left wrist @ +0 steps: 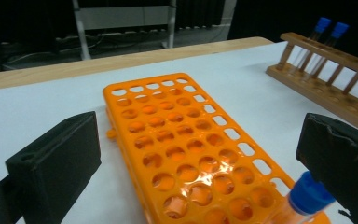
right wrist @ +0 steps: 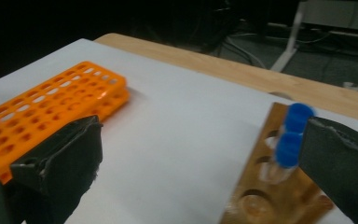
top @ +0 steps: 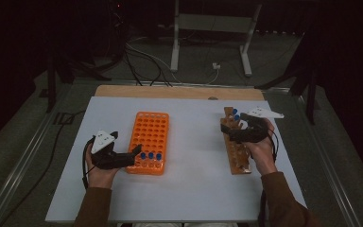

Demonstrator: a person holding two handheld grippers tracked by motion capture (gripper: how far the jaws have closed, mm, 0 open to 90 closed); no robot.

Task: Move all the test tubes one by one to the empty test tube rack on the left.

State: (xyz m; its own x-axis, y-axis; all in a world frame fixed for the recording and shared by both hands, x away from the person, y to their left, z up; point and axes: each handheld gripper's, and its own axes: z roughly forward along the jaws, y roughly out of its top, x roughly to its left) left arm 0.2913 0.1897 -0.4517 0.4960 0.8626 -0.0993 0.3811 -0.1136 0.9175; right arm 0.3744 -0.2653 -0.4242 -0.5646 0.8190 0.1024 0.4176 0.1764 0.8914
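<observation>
Left gripper: its jaws stand wide apart with nothing pressed between them, at the near left corner of the orange rack. In the left gripper view one blue-capped tube rises just beside the right-hand jaw; whether the pad touches it cannot be told.

Right gripper: held over the far part of the wooden rack, its jaws parted wide. In the right gripper view two blue caps stand just beside the right-hand jaw, and the pads press on nothing.

Writing: no brand, label or lettering can be read on either rack, on the tubes or on the grippers.

Orange rack: a plastic grid of many round wells lying flat on the white tabletop, left of centre. Three blue-capped tubes stand in its nearest row; the other wells look empty.

Wooden rack: a long narrow stand right of centre, well apart from the orange one. Two blue-capped tubes stand upright at its far end; the nearer holes are open.

Hard to make out: the clear tube bodies are faint in the dim light, so any fill is not visible. The right hand covers part of the wooden rack's middle. The tube in the left gripper view is cut off by the lower edge.
</observation>
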